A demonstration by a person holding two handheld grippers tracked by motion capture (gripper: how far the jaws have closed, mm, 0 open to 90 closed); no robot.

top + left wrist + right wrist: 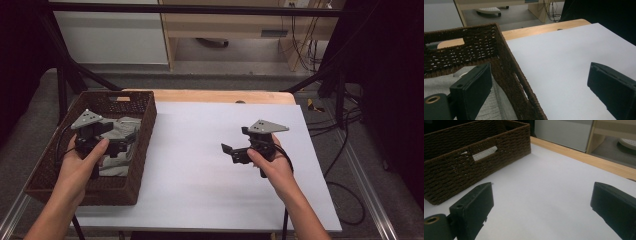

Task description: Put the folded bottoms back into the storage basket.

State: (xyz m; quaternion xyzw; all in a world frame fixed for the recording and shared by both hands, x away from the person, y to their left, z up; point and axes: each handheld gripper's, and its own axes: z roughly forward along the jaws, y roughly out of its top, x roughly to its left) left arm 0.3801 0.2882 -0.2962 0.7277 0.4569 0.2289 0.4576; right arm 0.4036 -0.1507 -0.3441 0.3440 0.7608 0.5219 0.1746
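A brown wicker basket [142, 150] stands on the left of the white table top [210, 185] with a folded grey cloth [117, 162] lying inside. My left gripper [122, 137] hovers over the basket, open and holding nothing. In the left gripper view its jaws [539, 85] straddle the basket's right wall [506, 57], one over the cloth [439, 82], one over the table. My right gripper [235, 140] is open above the white surface, right of centre, pointing toward the basket [474, 157]. Nothing sits between its jaws [541, 205].
A wooden strip [220, 96] runs along the table's far edge. Black frame poles [65, 90] stand behind the basket. Cables [345, 120] lie on the floor at the right. White board stretches between the basket and the right gripper.
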